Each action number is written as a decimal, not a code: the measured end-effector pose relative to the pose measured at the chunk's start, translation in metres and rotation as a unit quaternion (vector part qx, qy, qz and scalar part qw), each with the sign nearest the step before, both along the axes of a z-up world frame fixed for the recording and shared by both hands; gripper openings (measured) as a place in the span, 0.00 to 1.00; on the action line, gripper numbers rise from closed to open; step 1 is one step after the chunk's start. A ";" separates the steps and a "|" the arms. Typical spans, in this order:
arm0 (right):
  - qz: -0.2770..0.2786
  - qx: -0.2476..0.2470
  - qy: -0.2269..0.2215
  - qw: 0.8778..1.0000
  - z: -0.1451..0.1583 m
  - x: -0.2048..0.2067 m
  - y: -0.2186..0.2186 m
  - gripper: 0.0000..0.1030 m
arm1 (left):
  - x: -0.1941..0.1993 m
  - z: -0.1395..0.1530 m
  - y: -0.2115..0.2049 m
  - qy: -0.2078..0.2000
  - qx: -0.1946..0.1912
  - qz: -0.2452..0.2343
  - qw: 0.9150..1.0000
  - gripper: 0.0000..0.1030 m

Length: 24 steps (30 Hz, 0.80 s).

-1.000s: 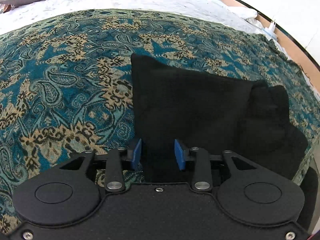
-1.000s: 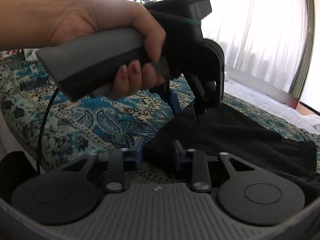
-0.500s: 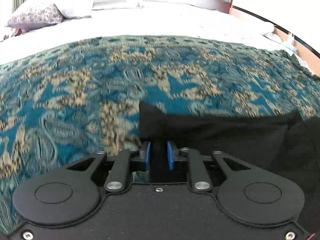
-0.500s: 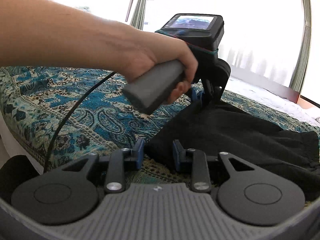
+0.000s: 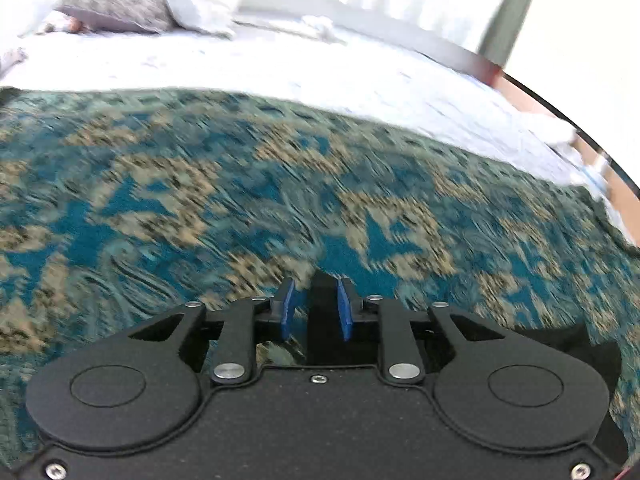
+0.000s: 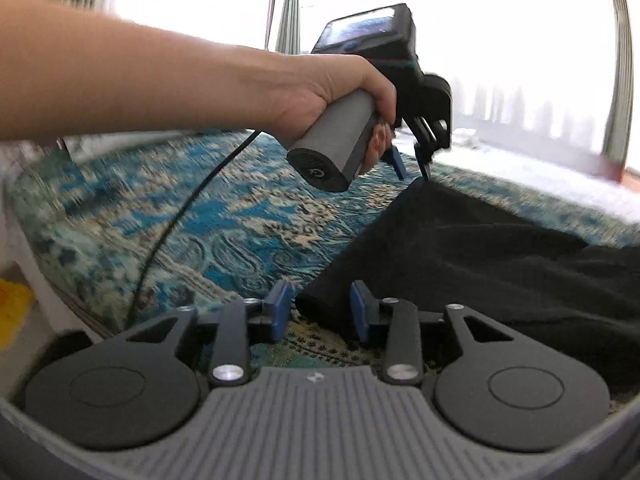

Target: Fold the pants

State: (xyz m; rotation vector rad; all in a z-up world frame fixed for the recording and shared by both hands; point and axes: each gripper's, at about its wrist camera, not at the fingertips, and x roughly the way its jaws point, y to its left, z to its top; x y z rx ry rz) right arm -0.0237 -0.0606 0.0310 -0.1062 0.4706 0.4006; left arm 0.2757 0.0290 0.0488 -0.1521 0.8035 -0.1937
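Note:
The black pants lie partly folded on a teal paisley bedspread. My left gripper has a strip of the black cloth between its blue pads, with a gap on the left pad's side. In the right wrist view the left gripper touches the far corner of the pants, its pads apart. My right gripper is open, and the near corner of the pants lies between its pads against the right pad.
The bedspread covers the near half of a bed with a white sheet and pillows behind. A cable hangs from the left gripper's handle. The bed edge and a yellow object are at the left.
My left gripper closed on the far corner of the pants, moved away across the bed with it, and its pads have since parted. The right gripper stayed open at the near corner.

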 end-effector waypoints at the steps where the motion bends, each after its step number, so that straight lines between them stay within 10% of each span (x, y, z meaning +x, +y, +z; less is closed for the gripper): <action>1: 0.004 0.019 0.005 1.000 0.004 0.000 -0.007 0.57 | -0.003 0.005 -0.002 -0.012 0.013 -0.005 1.000 0.21; 8: -0.133 0.028 -0.039 0.990 0.030 0.004 -0.069 0.74 | -0.057 0.028 -0.052 -0.090 0.078 -0.153 0.981 0.21; 17: -0.294 -0.078 -0.019 0.952 0.001 0.035 -0.135 0.72 | -0.106 -0.014 -0.160 -0.079 0.102 -0.301 0.945 0.15; 24: -0.280 -0.073 -0.031 0.957 -0.007 0.029 -0.139 0.72 | -0.070 -0.032 -0.182 -0.052 0.073 -0.216 0.972 0.15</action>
